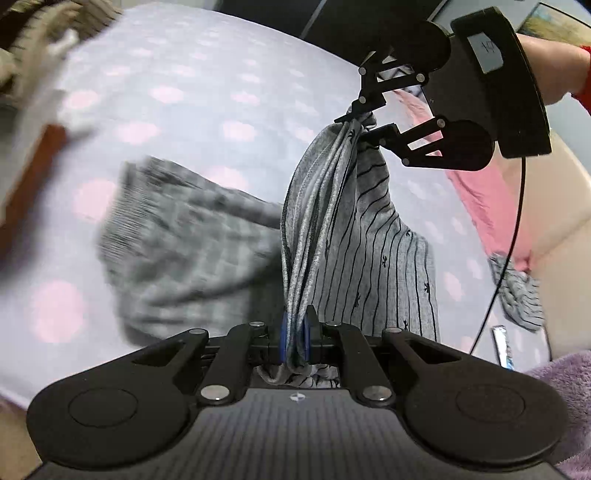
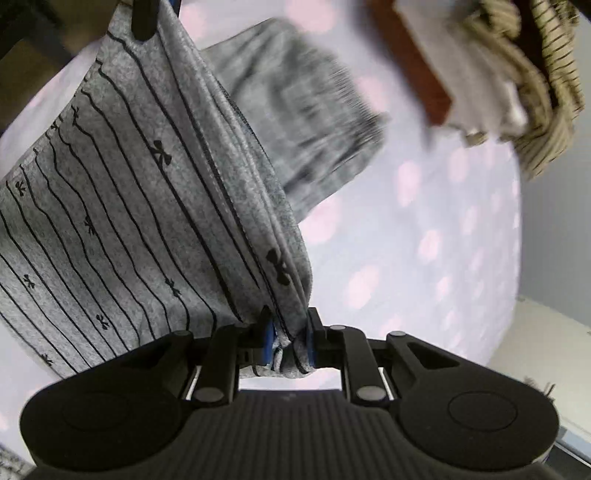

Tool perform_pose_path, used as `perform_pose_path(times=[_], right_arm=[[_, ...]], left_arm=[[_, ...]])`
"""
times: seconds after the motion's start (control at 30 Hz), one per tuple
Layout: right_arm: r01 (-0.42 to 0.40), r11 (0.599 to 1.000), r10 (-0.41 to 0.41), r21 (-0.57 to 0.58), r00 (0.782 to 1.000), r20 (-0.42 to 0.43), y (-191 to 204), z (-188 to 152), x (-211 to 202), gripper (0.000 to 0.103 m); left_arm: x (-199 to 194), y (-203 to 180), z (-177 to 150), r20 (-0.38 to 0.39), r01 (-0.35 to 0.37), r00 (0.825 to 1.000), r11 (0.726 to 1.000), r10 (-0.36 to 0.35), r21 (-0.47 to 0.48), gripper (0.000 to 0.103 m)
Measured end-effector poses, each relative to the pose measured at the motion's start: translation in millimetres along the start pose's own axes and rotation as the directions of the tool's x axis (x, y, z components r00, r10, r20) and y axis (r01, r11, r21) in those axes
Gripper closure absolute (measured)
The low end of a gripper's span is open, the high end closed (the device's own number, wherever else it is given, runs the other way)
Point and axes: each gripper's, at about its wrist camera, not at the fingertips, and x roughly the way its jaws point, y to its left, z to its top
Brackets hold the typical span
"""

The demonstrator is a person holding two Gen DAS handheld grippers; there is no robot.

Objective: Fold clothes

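A grey garment with thin dark stripes and small bows (image 1: 373, 240) hangs stretched between my two grippers above the bed. My left gripper (image 1: 294, 341) is shut on one bunched corner of it. My right gripper (image 2: 289, 341) is shut on the other bunched corner; it also shows in the left wrist view (image 1: 360, 125) at the upper right, held by a hand. The striped garment fills the left of the right wrist view (image 2: 129, 206). The left gripper's fingers (image 2: 146, 18) show at the top left there.
A grey checked garment (image 1: 184, 251) lies on the white sheet with pink dots (image 1: 203, 92). A beige striped garment (image 2: 535, 85) and a brown-edged white item (image 2: 417, 62) lie at the far end. A pink cloth (image 1: 476, 199), another striped piece (image 1: 521, 291) and a purple fleece (image 1: 569, 376) lie right.
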Motion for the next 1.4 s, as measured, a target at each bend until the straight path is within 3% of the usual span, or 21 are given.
perform_pose_path(times=[0.27, 0.5, 0.6, 0.77, 0.83, 0.9, 0.97, 1.07, 1.4], right_arm=[[0.123, 0.992, -0.124, 0.015, 0.988, 0.097, -61, 34, 24, 0.084], [0.098, 0.995, -0.098, 0.003, 0.990, 0.100, -82, 63, 73, 0.083], [0.091, 0.996, -0.092, 0.019, 0.990, 0.110, -83, 70, 92, 0.082], [0.146, 0.981, -0.163, 0.128, 0.977, 0.138, -84, 72, 98, 0.064], [0.164, 0.969, -0.193, 0.183, 0.970, 0.151, -86, 72, 96, 0.064], [0.164, 0.956, -0.204, 0.241, 0.968, 0.149, -85, 65, 88, 0.056], [0.160, 0.944, -0.206, 0.289, 0.969, 0.135, -80, 55, 87, 0.052], [0.130, 0.929, -0.177, 0.347, 0.978, 0.106, -61, 34, 79, 0.046], [0.051, 0.876, -0.088, 0.479, 0.995, 0.054, 80, -20, 33, 0.042]], left_arm=[[-10, 71, 32, -0.055, -0.142, 0.989, 0.989, 0.140, -0.035, 0.097], [20, 100, 40, -0.116, -0.198, 0.975, 0.978, 0.189, -0.071, 0.097], [26, 97, 40, -0.134, -0.230, 0.966, 0.972, 0.222, -0.040, 0.096], [27, 90, 39, -0.127, -0.318, 0.941, 0.948, 0.315, -0.009, 0.093], [21, 85, 40, -0.097, -0.352, 0.932, 0.936, 0.350, -0.004, 0.088], [16, 78, 42, -0.065, -0.370, 0.927, 0.929, 0.370, 0.004, 0.077], [13, 71, 42, -0.038, -0.377, 0.925, 0.926, 0.378, 0.017, 0.076], [13, 53, 39, -0.029, -0.341, 0.939, 0.939, 0.343, 0.049, 0.076], [46, -36, 17, -0.062, -0.197, 0.974, 0.951, 0.217, 0.237, 0.076]])
